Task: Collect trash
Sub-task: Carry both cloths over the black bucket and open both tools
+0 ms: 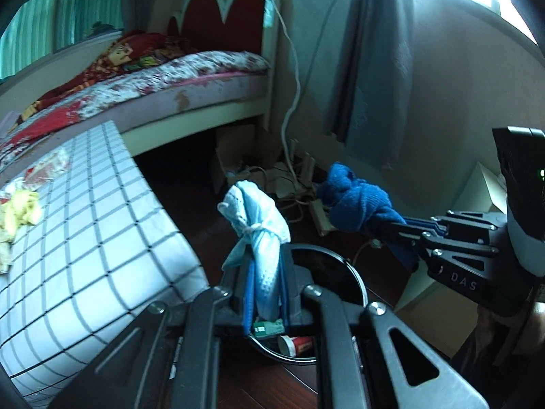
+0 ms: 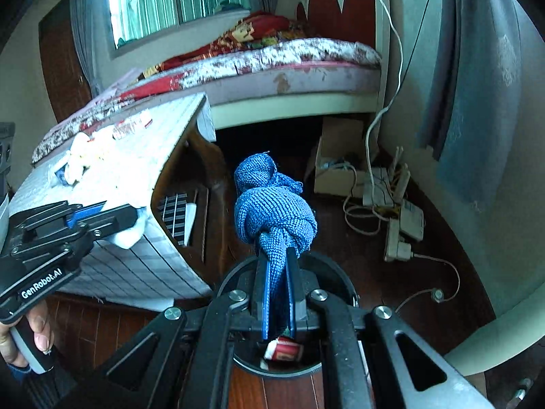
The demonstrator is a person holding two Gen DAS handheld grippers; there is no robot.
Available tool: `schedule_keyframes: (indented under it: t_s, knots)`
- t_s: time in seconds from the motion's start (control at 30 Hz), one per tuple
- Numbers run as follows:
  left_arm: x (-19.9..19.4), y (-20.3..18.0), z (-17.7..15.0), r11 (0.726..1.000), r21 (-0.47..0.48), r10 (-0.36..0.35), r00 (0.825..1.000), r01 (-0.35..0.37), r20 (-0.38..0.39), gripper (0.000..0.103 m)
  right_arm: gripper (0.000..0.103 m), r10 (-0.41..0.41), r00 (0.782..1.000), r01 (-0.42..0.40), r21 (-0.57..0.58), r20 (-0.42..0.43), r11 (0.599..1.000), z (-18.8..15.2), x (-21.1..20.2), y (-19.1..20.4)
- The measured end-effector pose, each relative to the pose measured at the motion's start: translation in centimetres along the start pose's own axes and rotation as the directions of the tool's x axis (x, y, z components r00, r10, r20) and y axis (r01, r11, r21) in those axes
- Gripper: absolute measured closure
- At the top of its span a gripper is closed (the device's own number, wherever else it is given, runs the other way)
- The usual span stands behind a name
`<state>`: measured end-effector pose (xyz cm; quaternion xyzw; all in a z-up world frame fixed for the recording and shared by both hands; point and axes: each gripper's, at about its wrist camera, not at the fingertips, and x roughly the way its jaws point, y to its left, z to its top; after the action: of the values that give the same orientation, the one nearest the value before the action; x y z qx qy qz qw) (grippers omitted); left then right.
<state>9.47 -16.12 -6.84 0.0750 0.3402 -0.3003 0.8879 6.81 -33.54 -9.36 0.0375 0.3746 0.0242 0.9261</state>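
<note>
Left gripper clamped on face mask, right gripper on knotted blue cloth, both above bin. Risk: cloth snags fingers, drops outside rim.

A low table covered in white grid-checked cloth carries crumpled yellowish scraps and a red-and-white wrapper. Dark wooden floor bears a black round bin, a cardboard box, and tangled power strips with cables.
</note>
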Motion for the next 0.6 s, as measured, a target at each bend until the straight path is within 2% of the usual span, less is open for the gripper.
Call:
schedule_keyframes:
  t_s: [0.2, 0.43, 0.47, 0.5, 0.53, 0.57, 0.6]
  knots:
    - [3.8, -1.8, -0.6, 0.997, 0.028, -0.069, 0.994, 0.071, -0.083, 0.090, 0.095, 0.019, 0.997, -0.020, -0.010, -0.081, 1.000, -2.1, 2.3, -1.6]
    - [7.6, -2.4, -1.3, 0.987, 0.006, -0.155, 0.972, 0.159, -0.178, 0.088, 0.095, 0.051, 0.988, -0.052, -0.004, -0.147, 0.999, -2.9, 4.9, -2.8]
    - [8.0, -2.3, -1.3, 0.986, 0.000, -0.163, 0.970, 0.165, -0.182, 0.081, 0.095, 0.052, 0.986, -0.054, -0.009, -0.158, 0.999, -3.0, 5.4, -2.8]
    - [8.2, -2.2, -1.4, 0.985, -0.017, -0.174, 0.969, 0.174, -0.175, 0.068, 0.091, 0.030, 0.985, -0.033, -0.014, -0.168, 0.999, -3.1, 5.9, -3.0]
    - [8.2, -1.8, -1.6, 0.986, -0.043, -0.166, 0.972, 0.161, -0.165, 0.050, 0.084, -0.008, 0.983, 0.005, -0.016, -0.185, 1.000, -3.2, 6.4, -3.3]
    - [8.1, -1.4, -1.8, 0.990, -0.063, -0.138, 0.979, 0.129, -0.151, 0.011, 0.049, -0.065, 0.976, 0.063, -0.014, -0.206, 0.998, -3.4, 7.0, -3.9]
    - [7.7, -1.1, -1.9, 0.993, -0.072, -0.106, 0.986, 0.098, -0.128, 0.001, 0.011, -0.111, 0.971, 0.113, -0.003, -0.213, 0.994, -3.6, 7.1, -4.6]
